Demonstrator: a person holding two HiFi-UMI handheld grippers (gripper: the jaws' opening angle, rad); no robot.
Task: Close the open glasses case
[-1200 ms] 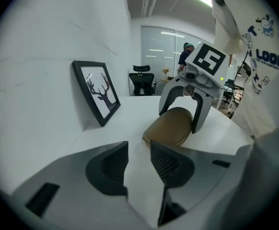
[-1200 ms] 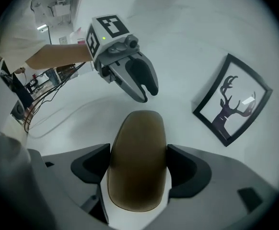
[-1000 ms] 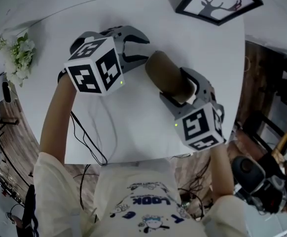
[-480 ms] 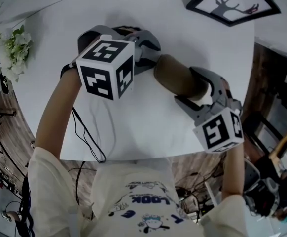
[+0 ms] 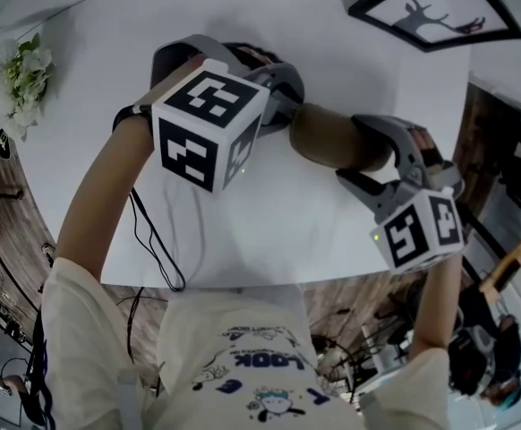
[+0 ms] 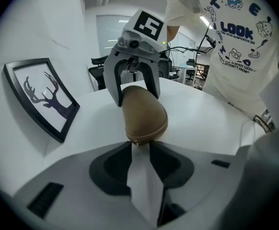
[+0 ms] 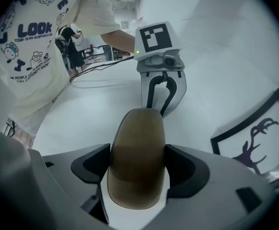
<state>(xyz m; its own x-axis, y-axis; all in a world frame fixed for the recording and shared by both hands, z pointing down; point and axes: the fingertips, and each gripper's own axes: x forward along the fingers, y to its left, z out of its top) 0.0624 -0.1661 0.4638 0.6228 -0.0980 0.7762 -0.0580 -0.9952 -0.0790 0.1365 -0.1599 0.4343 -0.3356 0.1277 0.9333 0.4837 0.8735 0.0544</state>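
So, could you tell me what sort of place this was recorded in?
Probably an office or lab with a staged tabletop: a smooth white table carries a black-framed deer silhouette picture and a small bunch of white flowers, and black office chairs stand beyond it.

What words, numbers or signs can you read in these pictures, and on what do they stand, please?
"LOOK": on the shirt.
Smaller print around it: too blurred to read.
Left cube and right cube: square markers only, no words.
Framed picture: a deer shape, no text.
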